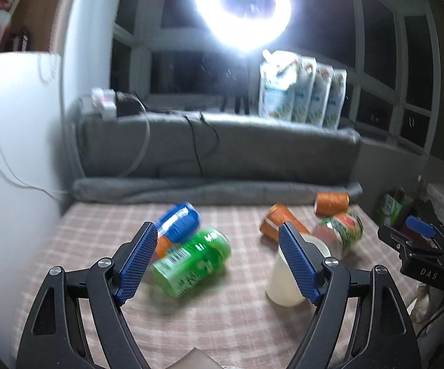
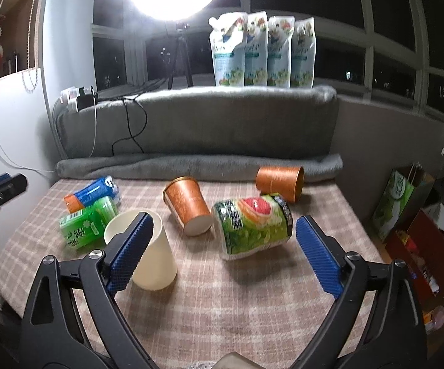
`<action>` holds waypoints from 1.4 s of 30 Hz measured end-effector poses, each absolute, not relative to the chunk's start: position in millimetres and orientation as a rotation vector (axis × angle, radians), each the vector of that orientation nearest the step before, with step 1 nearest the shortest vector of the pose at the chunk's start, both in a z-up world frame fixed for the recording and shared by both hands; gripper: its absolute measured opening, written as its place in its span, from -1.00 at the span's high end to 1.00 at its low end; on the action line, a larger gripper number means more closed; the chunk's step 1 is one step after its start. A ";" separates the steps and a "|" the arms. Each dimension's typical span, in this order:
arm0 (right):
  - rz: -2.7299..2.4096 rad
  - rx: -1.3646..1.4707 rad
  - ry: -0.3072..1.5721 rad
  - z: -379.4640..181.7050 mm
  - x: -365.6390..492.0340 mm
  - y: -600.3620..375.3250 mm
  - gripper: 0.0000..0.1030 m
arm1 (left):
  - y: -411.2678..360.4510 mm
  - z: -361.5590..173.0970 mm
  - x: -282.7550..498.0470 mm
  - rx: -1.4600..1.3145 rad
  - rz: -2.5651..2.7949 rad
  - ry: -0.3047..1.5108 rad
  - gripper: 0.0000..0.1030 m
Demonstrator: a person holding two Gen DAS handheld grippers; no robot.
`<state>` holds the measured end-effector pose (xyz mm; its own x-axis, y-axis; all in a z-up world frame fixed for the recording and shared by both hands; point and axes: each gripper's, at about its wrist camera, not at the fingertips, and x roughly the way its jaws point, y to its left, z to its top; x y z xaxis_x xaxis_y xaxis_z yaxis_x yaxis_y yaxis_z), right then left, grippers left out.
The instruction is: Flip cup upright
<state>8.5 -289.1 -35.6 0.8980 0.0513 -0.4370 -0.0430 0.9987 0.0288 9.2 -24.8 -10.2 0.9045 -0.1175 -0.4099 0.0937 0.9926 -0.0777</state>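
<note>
While both grippers gaped, we hovered over the desk (image 2: 252, 301).
Our right gripper (image 2: 222, 252) neared the white cup (image 2: 154, 258); our left gripper (image 1: 218, 261) held nothing.

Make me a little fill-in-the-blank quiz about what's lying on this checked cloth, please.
1. The cream cup lies on its ____.
2. The number of orange cups on the cloth is ____.
3. The can touching the blue can is coloured ____.
4. Both tools, left and right, have their jaws ____, holding nothing.

Missing words: side; two; green; open
</note>
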 end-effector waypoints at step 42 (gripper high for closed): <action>-0.009 -0.003 0.331 -16.3 2.5 -279.5 -1.00 | -22.2 -2.1 -8.1 -0.038 -0.064 0.336 -0.79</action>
<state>2.5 -279.5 -16.3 0.9456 -0.0090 -0.3251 0.0081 1.0000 -0.0040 -8.1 -22.2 -2.1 0.9419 -0.0692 -0.3286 0.0564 0.9972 -0.0484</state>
